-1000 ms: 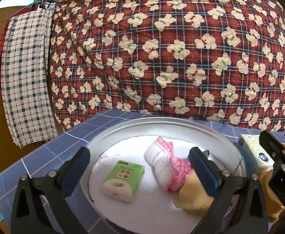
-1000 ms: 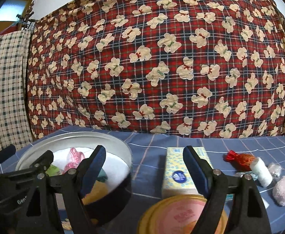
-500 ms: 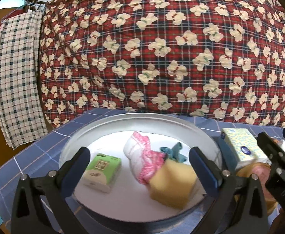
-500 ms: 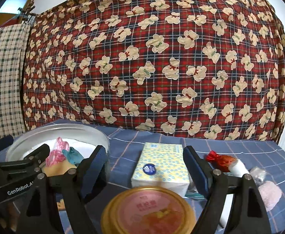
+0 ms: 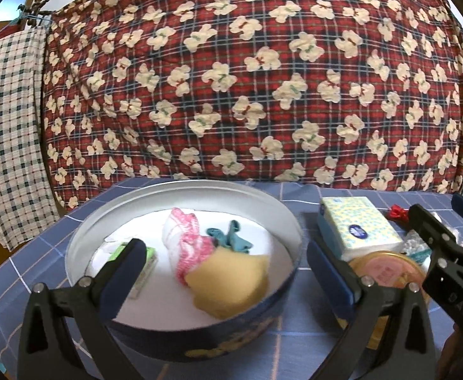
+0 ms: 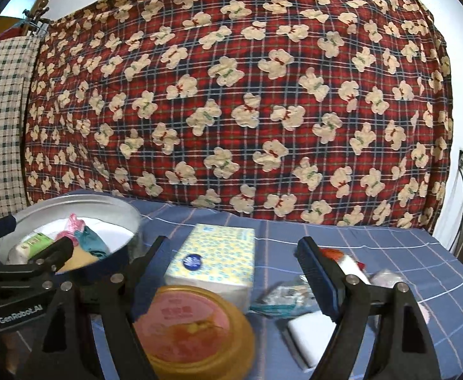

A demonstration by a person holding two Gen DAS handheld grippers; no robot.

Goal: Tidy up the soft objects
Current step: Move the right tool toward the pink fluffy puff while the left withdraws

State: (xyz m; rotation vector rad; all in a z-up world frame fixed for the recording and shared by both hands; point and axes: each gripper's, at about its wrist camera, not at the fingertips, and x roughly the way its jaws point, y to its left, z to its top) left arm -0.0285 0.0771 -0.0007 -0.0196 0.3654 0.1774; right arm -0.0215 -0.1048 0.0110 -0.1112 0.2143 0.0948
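Note:
A round metal tin (image 5: 73, 247) stands on the blue checked tablecloth. In it lie a white-and-pink cloth (image 5: 184, 237), a teal cloth (image 5: 231, 237), a yellow sponge (image 5: 231, 285) and a green tissue pack (image 5: 146, 259). My left gripper (image 5: 225, 253) hovers open over the tin's near rim, nothing between its fingers. My right gripper (image 6: 231, 247) is open and empty too, above a gold-lidded tin (image 6: 187, 323) and in front of a yellow-white tissue pack (image 6: 212, 256). The left gripper (image 6: 25, 247) shows at the left edge of the right wrist view.
Right of the tissue pack lie a red tuft (image 6: 332, 253), a white roll (image 6: 352, 262), a clear wrapper (image 6: 279, 297) and a white block (image 6: 307, 329). A red plaid quilt (image 6: 231, 95) hangs behind the table. A checked towel (image 5: 6, 126) hangs at the left.
Both grippers have shifted right and drawn back from the tin, which now sits further left and lower in both views. The small items on the right have come closer. Both stay open.

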